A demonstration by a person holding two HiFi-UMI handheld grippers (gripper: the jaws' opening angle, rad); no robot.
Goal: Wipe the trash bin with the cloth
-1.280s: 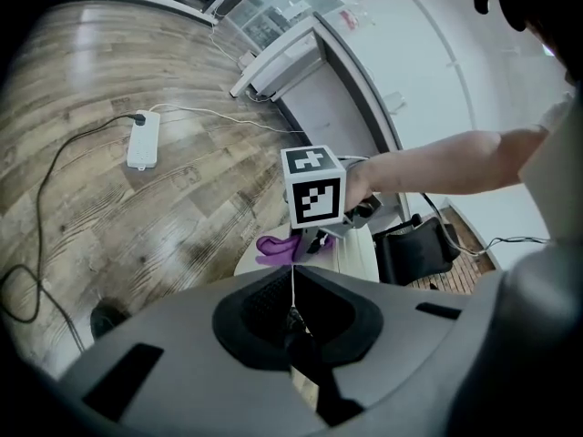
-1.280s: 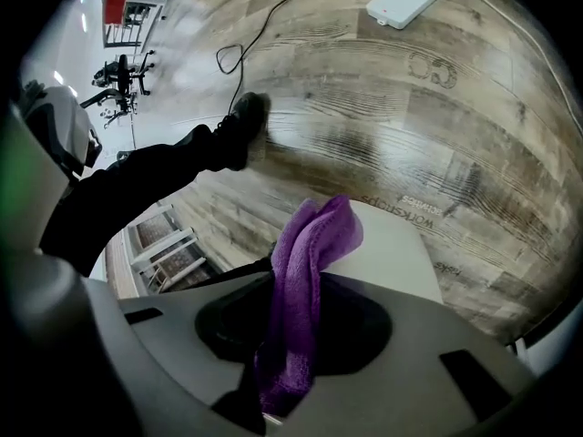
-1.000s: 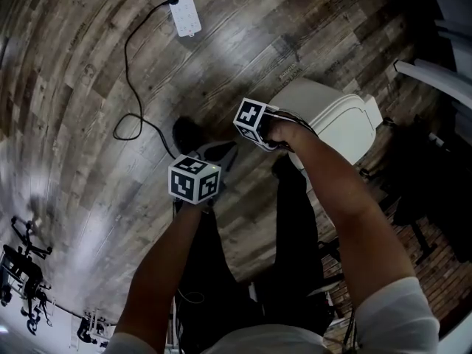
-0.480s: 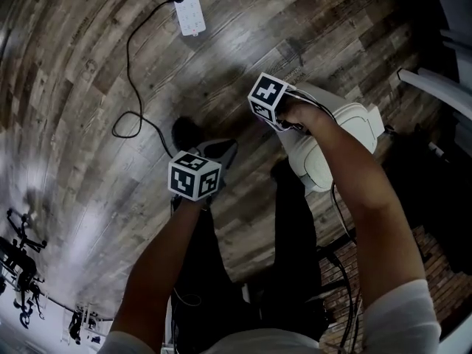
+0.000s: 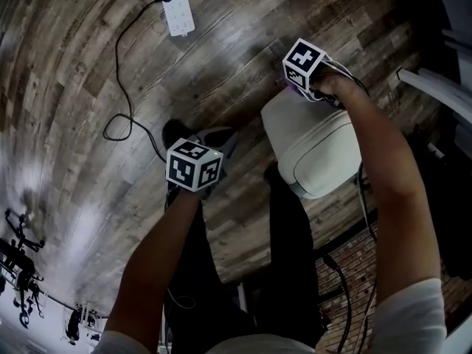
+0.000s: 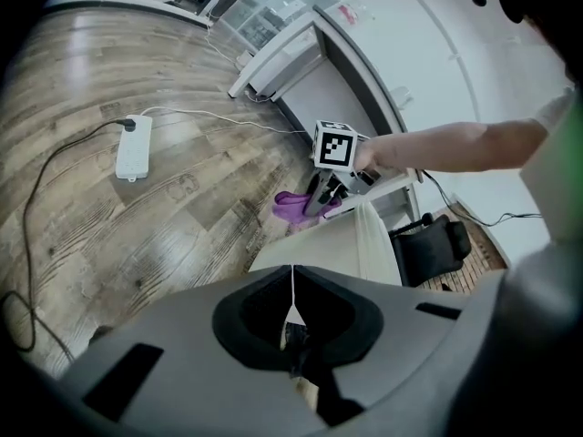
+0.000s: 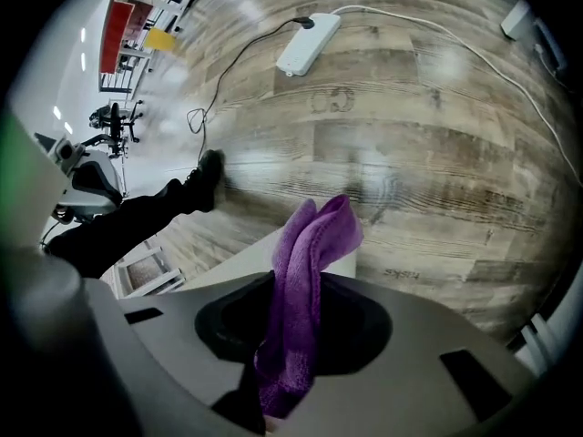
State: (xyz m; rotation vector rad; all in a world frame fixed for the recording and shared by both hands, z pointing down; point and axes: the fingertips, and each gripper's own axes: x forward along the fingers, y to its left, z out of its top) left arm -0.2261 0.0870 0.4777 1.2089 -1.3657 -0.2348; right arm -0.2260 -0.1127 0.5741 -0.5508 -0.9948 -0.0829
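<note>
Trash bin of white plastic with a rounded lid rests on the wood-plank floor, right of the person's dark-trousered legs. Its lidded end is nearer, and its long axis runs away toward the far left. It may be tipped onto its side, though the steep head view leaves that unsure.

Nearest is the left gripper, held over the floor left of the bin and apart from it. Its jaws are pressed together with nothing visibly between them.

At the bin's far end, the right gripper is clamped on a purple fleecy cloth. The free fold hangs just past the jaws, over the bin's far edge. The bin's length therefore lies back toward the person from those jaws, so a wiping stroke would likely be drawn nearward along that axis. The right hand is the one placed for it.

Farther off lies a white power strip.
</note>
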